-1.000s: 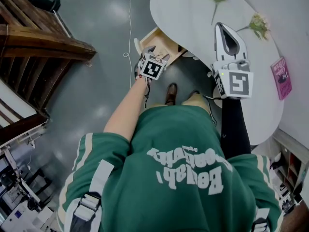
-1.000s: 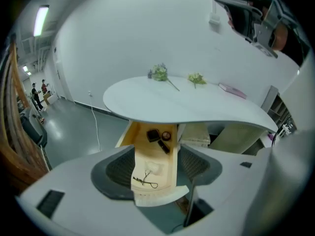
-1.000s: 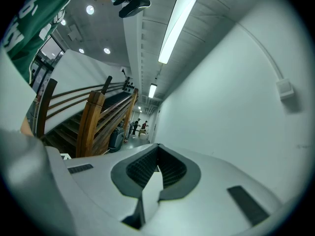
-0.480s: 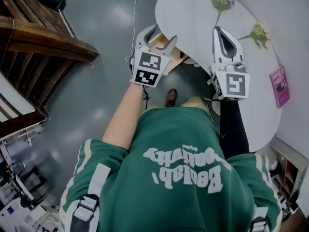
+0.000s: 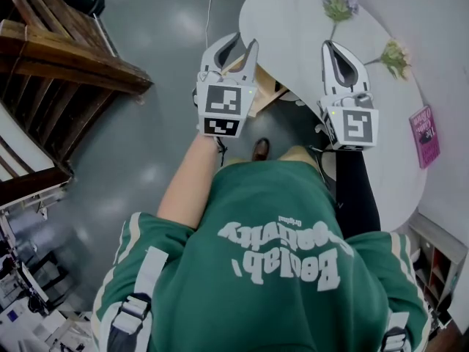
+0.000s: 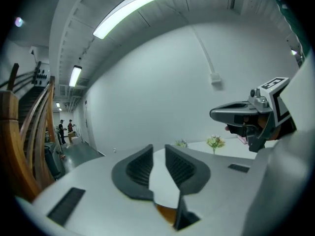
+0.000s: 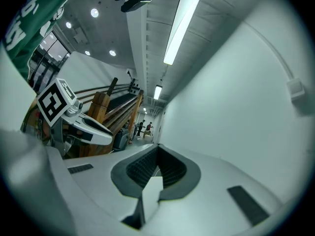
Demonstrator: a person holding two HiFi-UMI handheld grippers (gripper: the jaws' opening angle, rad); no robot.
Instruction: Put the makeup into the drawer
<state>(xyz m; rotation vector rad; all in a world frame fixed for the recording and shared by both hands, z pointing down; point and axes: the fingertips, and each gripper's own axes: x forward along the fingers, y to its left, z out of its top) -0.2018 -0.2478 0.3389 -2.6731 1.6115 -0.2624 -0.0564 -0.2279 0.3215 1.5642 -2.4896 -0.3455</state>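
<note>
Far left: left gripper point(image 5: 237, 50) held up above the floor, jaws partway apart, just been closing, nothing between them. Just behind it, under the edge of the table point(image 5: 293, 28): open wooden drawer point(image 5: 265, 94), mostly hidden, inside not seen. Next along: right gripper point(image 5: 331, 46) over the table, jaws pressed together, empty too. Further right on the table: flowers point(image 5: 335, 2), then a pink book point(image 5: 425, 134) near the edge.

No makeup to be seen anywhere. Maybe down in the drawer already, cannot tell. Probably small, light and hard, with a smooth, slippery shell. Easy to crack or pop open if squeezed hard. Best to pinch gently across the middle of the flat sides and keep level.
</note>
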